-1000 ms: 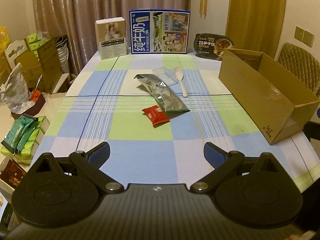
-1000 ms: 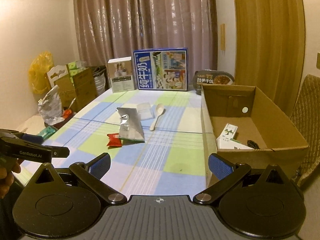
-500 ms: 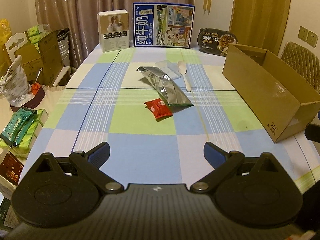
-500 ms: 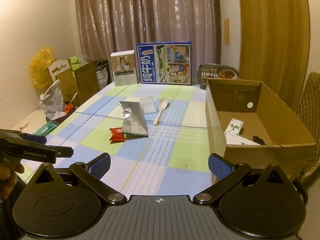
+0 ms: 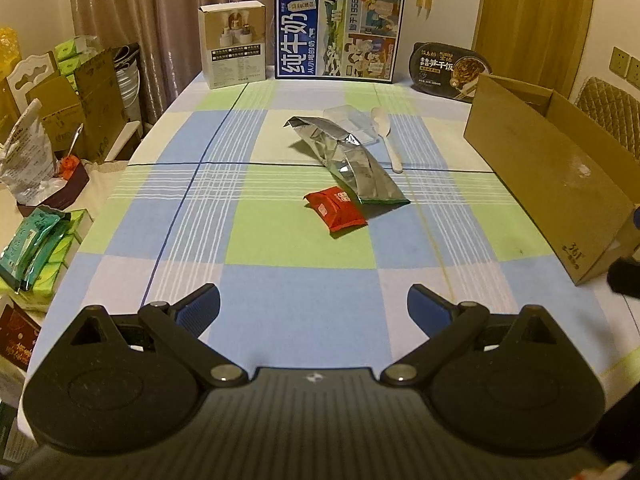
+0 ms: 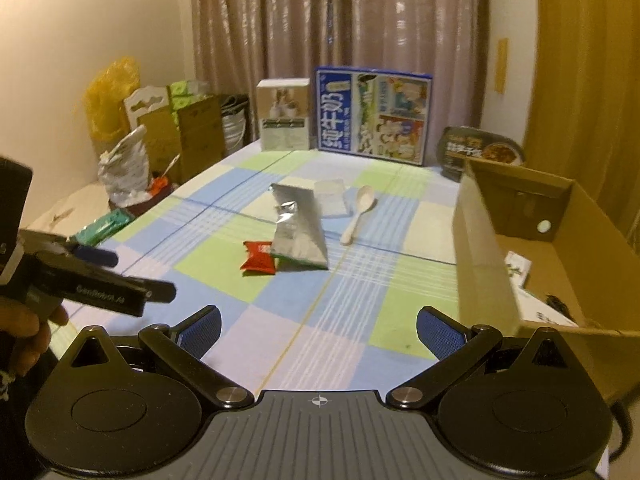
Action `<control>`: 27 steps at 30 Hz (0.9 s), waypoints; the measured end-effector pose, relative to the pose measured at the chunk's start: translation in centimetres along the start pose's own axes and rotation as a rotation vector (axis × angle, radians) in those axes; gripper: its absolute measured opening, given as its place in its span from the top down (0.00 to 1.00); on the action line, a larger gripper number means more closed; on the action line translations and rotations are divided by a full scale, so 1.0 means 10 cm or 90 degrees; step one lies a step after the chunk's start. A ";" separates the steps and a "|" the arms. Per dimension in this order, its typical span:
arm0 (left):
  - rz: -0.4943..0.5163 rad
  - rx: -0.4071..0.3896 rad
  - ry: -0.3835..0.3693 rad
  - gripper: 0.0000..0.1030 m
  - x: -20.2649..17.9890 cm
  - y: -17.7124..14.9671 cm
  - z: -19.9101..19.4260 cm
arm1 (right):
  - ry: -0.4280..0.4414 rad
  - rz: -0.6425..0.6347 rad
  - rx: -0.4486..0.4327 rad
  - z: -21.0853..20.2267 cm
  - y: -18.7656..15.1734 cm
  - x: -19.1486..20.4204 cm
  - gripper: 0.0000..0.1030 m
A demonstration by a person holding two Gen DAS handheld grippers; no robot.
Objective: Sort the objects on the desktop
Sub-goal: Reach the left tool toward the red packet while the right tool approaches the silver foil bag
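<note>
Both sets of jaws are standing spread wide with nothing between them. The left gripper point(image 5: 313, 306) is hovering over the near end of the checked surface point(image 5: 280, 280), and the right gripper point(image 6: 319, 326) is hanging over the same end, further to the right. In the right wrist view the left gripper is showing at the left edge, held in a hand point(image 6: 24, 340).

Well ahead of the left jaws and a little to their right, a red packet point(image 5: 336, 214) is lying flat. A silver pouch point(image 5: 348, 160) is lying just beyond it, its near end touching or overlapping the packet's far edge. A white spoon point(image 5: 386, 140) is resting just right of the pouch, handle pointing toward the jaws, and a clear lid or tray point(image 5: 352, 124) is sitting partly under the pouch's far end.

A cardboard box point(image 5: 552, 172) is standing open to the right of the left jaws. From the right wrist view the box point(image 6: 484, 256) is sitting just ahead and right of the right jaws, with a small white carton point(image 6: 518, 268) and a dark item lying inside.

At the far end of the surface a blue milk carton point(image 5: 338, 32), a beige box point(image 5: 234, 50) and a black meal tray point(image 5: 450, 70) are standing upright.
</note>
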State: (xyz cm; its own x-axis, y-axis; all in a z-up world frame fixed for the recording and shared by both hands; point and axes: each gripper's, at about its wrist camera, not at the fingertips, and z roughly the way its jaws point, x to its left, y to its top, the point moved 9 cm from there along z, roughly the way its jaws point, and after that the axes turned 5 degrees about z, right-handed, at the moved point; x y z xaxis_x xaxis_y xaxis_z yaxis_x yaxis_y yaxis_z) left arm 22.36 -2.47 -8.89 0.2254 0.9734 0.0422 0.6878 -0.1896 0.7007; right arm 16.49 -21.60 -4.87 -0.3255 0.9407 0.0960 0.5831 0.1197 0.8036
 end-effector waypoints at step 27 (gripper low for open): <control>0.095 0.023 -0.080 0.17 -0.14 0.41 1.60 | -0.019 -0.038 0.077 1.44 -0.06 -0.30 0.02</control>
State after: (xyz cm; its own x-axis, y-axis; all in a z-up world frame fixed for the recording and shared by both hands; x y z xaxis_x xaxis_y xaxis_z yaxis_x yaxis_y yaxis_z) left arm 35.90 -6.63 -17.52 0.4097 0.9107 0.0523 0.6638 -0.3370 0.6676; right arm 27.88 -19.86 -14.10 -0.3419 0.9392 0.0311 0.6491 0.2121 0.7305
